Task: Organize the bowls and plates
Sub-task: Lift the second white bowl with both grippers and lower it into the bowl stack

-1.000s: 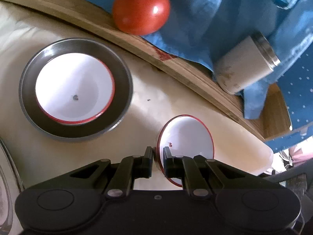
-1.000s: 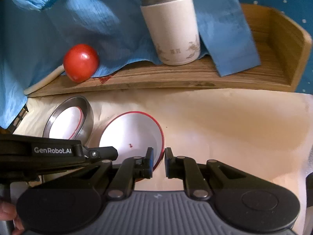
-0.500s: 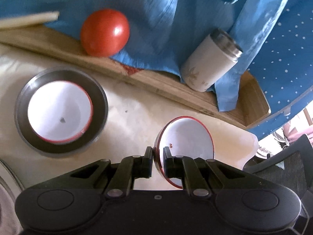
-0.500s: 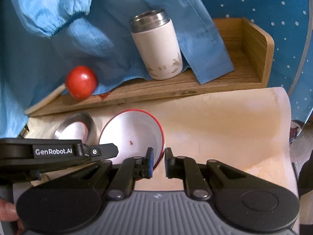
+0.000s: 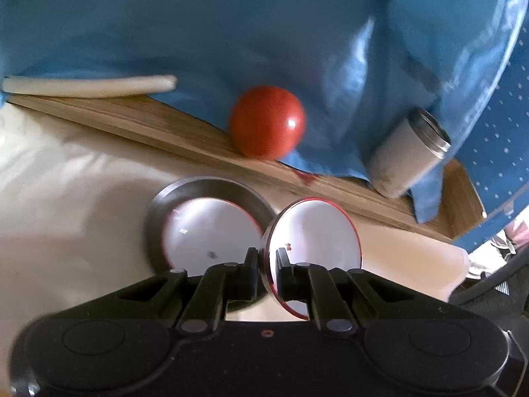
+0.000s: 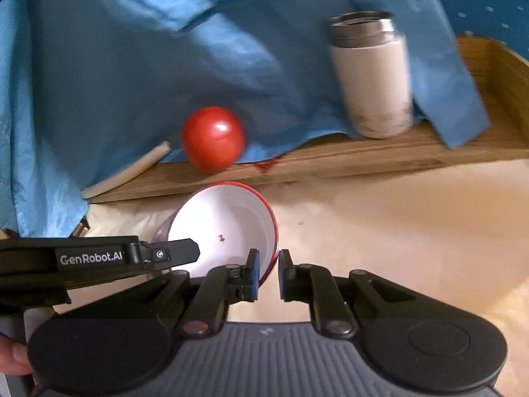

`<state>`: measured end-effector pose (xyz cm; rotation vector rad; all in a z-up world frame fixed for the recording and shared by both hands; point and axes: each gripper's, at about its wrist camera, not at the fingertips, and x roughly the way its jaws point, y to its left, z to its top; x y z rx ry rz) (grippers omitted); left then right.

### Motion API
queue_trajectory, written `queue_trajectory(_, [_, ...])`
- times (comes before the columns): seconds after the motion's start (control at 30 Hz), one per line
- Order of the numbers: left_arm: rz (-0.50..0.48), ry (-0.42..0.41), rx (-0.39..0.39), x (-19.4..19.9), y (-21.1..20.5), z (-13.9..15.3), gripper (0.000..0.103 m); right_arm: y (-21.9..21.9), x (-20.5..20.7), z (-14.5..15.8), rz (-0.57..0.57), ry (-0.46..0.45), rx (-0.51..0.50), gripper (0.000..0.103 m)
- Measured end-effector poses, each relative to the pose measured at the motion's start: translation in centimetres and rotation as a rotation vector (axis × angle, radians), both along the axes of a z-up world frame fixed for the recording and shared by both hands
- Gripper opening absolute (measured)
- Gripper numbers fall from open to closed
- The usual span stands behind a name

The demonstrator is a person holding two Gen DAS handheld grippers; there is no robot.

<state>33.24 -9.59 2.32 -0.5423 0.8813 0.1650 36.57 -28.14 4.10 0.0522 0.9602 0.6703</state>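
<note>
Left wrist view: the left hand-held gripper (image 5: 264, 263) is clamping the rim of a white ceramic bowl with a red edge (image 5: 314, 231), held on edge at lower centre. A second ago the grey metal plate carrying a second white red-rimmed bowl (image 5: 205, 228) was sitting well off at the left of the frame; now it is lying just left of the held bowl, the two rims nearly touching in the picture. The red tomato (image 5: 267, 122) on the wooden tray (image 5: 185, 135) has drifted from the top of the frame toward the middle, and the cream tumbler with a steel lid (image 5: 410, 155) is leaning at the right against the blue cloth (image 5: 231, 33).

Right wrist view: the right hand-held gripper (image 6: 267, 271) is pinching the same bowl (image 6: 224, 228) by its near right rim, while the left tool is reaching in from the left edge. The beige surface (image 6: 396, 231) is filling the lower right. The metal plate, plainly visible to the left of the bowl earlier, is now almost hidden behind it.

Judging from this, both tools are carrying the bowl toward the plate, and nesting it into the bowl already there looks like the step in hand; it is not yet set down.
</note>
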Motion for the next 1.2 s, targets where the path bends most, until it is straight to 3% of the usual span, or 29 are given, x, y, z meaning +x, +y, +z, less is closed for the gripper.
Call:
queue_trajectory(0.43, [0.024,0.012,-0.007,0.4,5.1,-0.9,0.010,5.3,0.2,-0.3,0.030,0.009,-0.014,0.013])
queue_trajectory(1.2, [0.018,0.101,-0.060,1.2,7.0,-2.6,0.010,6.9,0.5,-1.5,0.024,0.067,-0.059,0.013])
